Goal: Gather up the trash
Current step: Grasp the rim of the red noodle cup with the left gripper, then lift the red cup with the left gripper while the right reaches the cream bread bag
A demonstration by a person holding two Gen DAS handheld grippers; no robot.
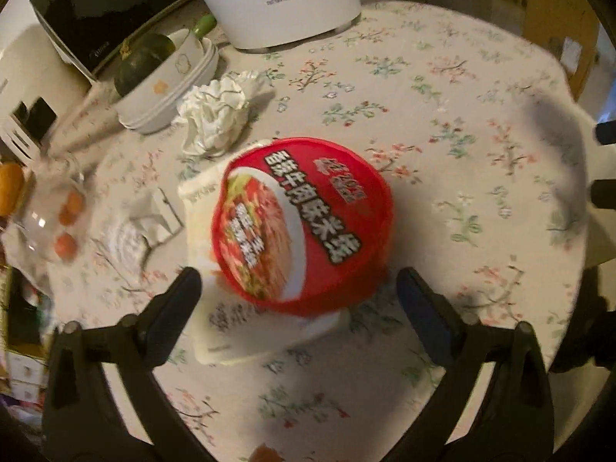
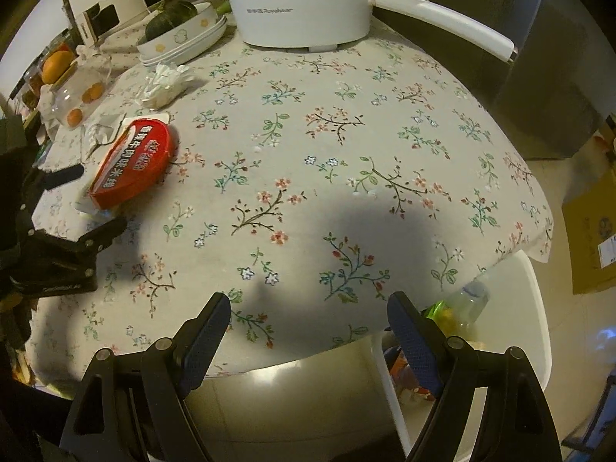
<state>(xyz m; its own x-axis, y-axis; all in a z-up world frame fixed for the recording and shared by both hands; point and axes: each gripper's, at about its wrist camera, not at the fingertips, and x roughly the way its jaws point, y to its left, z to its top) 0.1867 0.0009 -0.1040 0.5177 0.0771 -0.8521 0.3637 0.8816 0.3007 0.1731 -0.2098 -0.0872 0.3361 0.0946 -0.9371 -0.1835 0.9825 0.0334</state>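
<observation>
A red-lidded instant noodle bowl [image 1: 304, 219] lies tilted on a white tray [image 1: 231, 331] on the floral tablecloth [image 1: 442, 115]. My left gripper [image 1: 298, 281] is open and straddles the bowl's near side, one finger on each flank, neither pad clearly pressing. In the right wrist view the bowl [image 2: 131, 165] sits at the table's left with the left gripper [image 2: 90, 202] around it. A crumpled white tissue [image 1: 215, 115] [image 2: 165, 82] lies behind the bowl, and a smaller crumpled paper [image 1: 150, 215] to its left. My right gripper [image 2: 308, 300] stands open above the table's front edge, holding nothing.
A white electric pot [image 2: 300, 4] with a long handle stands at the back. Stacked bowls holding a dark squash [image 1: 169, 88] and a glass jar with small oranges [image 1: 50, 211] crowd the left. A white bin [image 2: 531, 308] with a bottle and wrappers sits below the table's edge.
</observation>
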